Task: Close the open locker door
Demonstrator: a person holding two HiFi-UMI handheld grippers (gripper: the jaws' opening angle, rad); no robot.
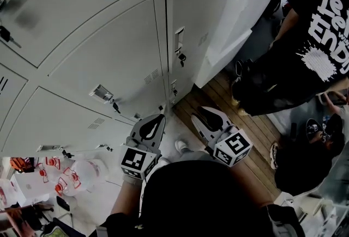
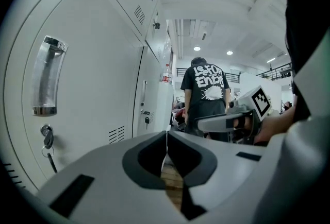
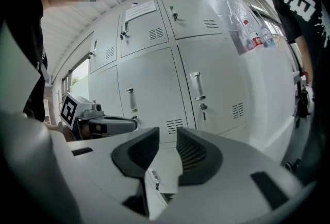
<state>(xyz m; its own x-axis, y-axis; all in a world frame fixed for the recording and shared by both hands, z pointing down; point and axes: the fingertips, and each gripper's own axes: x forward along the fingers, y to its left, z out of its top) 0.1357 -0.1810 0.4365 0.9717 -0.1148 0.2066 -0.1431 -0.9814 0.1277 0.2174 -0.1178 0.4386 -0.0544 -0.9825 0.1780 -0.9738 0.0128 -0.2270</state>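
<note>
Currently left claw (image 2: 166, 134) is pressed together, right claw (image 3: 168, 134) slightly apart, before lockers (image 1: 109, 61).

Left claw (image 2: 166, 145): jaws together, pads meeting along a thin seam, nothing between them. A strip of wooden floor (image 2: 173, 181) shows below the seam. At left, a grey locker door (image 2: 98, 89) carries an upright recessed handle (image 2: 47, 76), with a key (image 2: 47, 138) hanging in the lock beneath it and vent slots (image 2: 117, 134) lower right. At right, the right claw (image 2: 202, 124) is held level, marker cube (image 2: 261, 100) behind it. Beyond, a person in a black printed T-shirt (image 2: 205, 84) stands back to camera.
</note>
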